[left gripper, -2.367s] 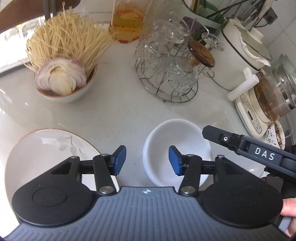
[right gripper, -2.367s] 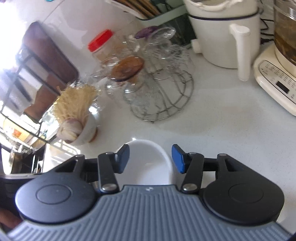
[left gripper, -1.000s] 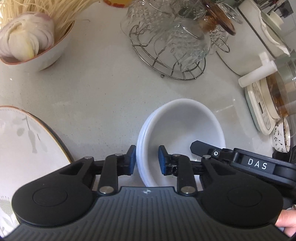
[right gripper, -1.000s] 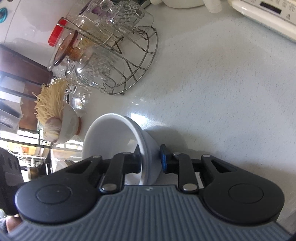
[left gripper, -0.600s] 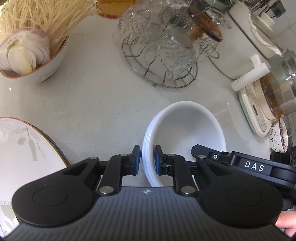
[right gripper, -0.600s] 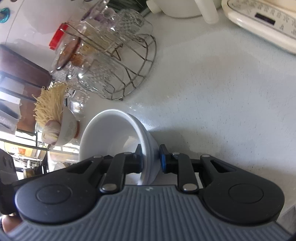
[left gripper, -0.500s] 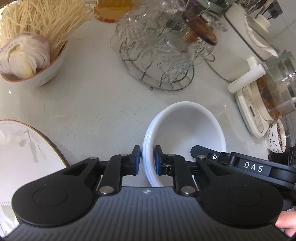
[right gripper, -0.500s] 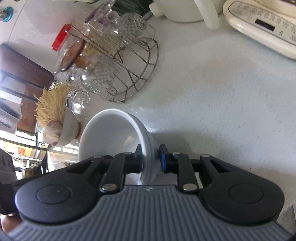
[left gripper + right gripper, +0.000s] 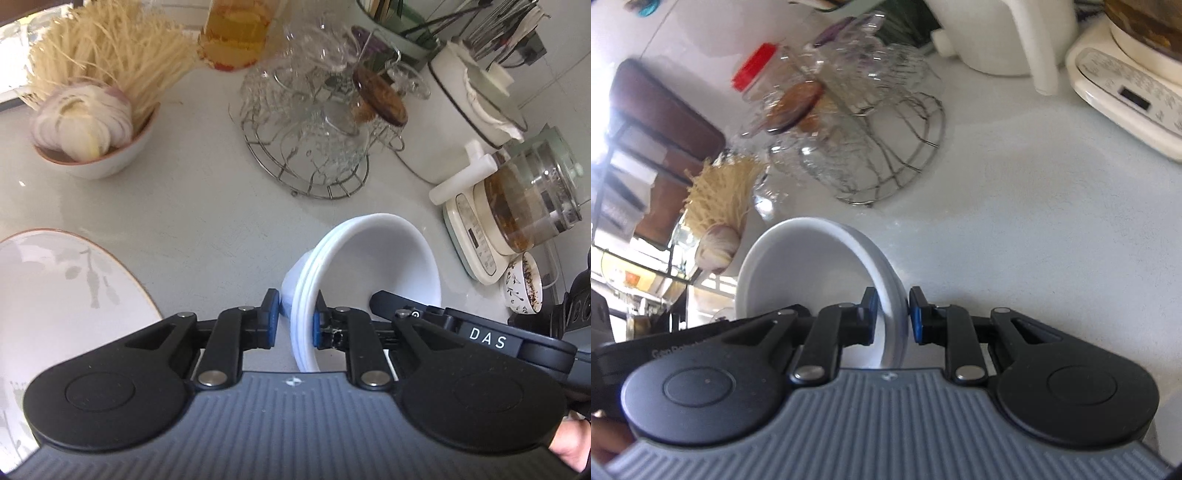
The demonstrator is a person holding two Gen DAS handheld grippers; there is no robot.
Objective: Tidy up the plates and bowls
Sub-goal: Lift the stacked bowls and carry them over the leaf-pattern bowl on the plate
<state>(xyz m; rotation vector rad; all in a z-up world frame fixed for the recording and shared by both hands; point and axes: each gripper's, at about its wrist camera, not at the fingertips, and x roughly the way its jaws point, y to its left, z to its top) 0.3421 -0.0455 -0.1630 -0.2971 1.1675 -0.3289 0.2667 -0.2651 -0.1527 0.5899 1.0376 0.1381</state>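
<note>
A stack of white bowls (image 9: 388, 266) hangs tilted above the counter, its mouth facing away from me. My left gripper (image 9: 293, 325) is shut on the stack's near left rim, with blue pads on either side. My right gripper (image 9: 892, 314) is shut on the opposite rim of the same white bowls (image 9: 798, 266). One of its black fingers (image 9: 384, 297) reaches inside the bowl in the left wrist view. A large white plate (image 9: 55, 288) with a grey leaf print and a brown edge lies on the counter at the left.
A bowl of noodles and sliced onion (image 9: 92, 140) stands at the far left. A wire rack of glass cups (image 9: 314, 147) sits in the middle. A white pot (image 9: 461, 122), a glass kettle (image 9: 528, 210) on its base and a small patterned cup (image 9: 524, 284) line the right side.
Both grippers closed on the bowl stack's rim, left side and right side. Since then the stack has risen off the counter and tipped, and both views have pulled back from the counter.
</note>
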